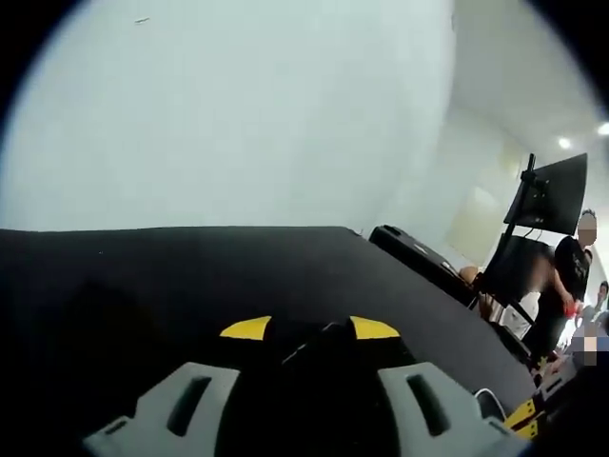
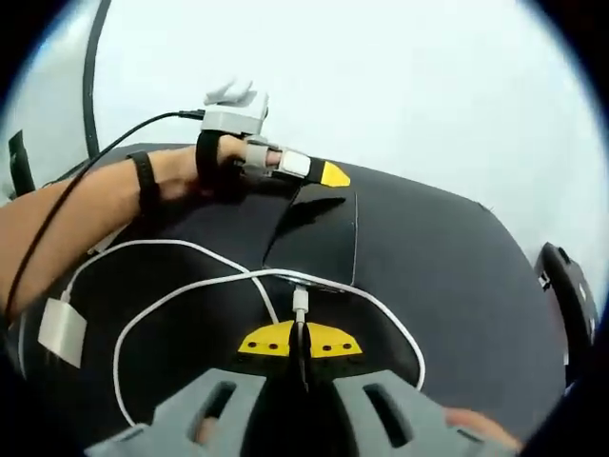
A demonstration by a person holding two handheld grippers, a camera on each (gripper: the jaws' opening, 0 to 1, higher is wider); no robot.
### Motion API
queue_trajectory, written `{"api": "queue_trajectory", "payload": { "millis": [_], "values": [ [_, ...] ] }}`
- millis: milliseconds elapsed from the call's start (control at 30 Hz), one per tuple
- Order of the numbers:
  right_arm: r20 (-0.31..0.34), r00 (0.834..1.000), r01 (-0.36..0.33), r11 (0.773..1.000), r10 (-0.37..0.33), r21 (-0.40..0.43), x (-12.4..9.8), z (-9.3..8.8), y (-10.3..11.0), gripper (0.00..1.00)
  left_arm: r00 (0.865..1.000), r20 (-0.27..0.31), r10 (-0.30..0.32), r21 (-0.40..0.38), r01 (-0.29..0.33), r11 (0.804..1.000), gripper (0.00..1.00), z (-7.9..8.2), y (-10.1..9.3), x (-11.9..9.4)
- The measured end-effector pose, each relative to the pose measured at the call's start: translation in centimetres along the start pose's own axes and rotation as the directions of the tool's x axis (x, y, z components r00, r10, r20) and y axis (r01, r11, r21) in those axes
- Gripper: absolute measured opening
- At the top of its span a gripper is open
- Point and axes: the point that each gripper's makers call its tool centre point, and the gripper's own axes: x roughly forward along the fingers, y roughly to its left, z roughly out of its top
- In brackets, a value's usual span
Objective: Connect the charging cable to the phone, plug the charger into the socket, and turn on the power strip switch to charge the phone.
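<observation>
Right gripper (image 2: 300, 341): yellow-tipped jaws pinched together on the white charging cable (image 2: 190, 286), just behind its plug (image 2: 300, 303). Plug tip sits at the near edge of the phone (image 2: 314, 238); can't tell if it's seated. Phone lies flat on the black table (image 2: 428, 276). Cable loops back across the table to the white charger (image 2: 62, 333) at the near left. Left gripper (image 2: 319, 174) clamps the phone's far edge; in the left gripper view its jaws (image 1: 309, 328) close on the dark phone (image 1: 328, 347). People and a monitor (image 1: 557, 195) stand beyond the table.
</observation>
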Motion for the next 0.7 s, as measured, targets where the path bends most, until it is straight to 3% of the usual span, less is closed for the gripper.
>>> {"api": "queue_trajectory", "payload": {
  "millis": [333, 533, 567, 633, 700],
  "values": [
    [0.005, 1.000, 0.011, 1.000, -0.011, 0.000, 0.3, 0.0, -0.2, 0.02, 1.000, -0.002, 0.000, 0.002, 0.000, 1.000, 0.26, 0.1, 0.1, -0.2],
    [0.016, 1.000, 0.002, 1.000, -0.002, 0.013, 0.5, 0.1, -0.2, 0.01, 0.998, -0.020, 0.060, 0.019, -0.060, 0.998, 0.14, 0.3, 1.6, 0.3],
    [0.023, 1.000, 0.009, 1.000, -0.009, 0.016, 0.4, -0.1, -0.2, 0.01, 0.999, -0.019, 0.048, 0.011, -0.048, 0.999, 0.14, 0.4, 1.3, 0.5],
    [0.049, 0.999, -0.014, 1.000, 0.014, 0.008, 0.4, 0.3, 0.1, 0.01, 0.998, -0.034, 0.051, 0.002, -0.051, 0.999, 0.13, 0.9, 2.5, 0.9],
    [0.049, 0.999, -0.018, 1.000, 0.017, 0.019, 0.5, 0.3, 0.0, 0.01, 0.998, -0.032, 0.053, 0.007, -0.052, 0.999, 0.13, 0.5, 2.0, 0.6]
  ]
}}
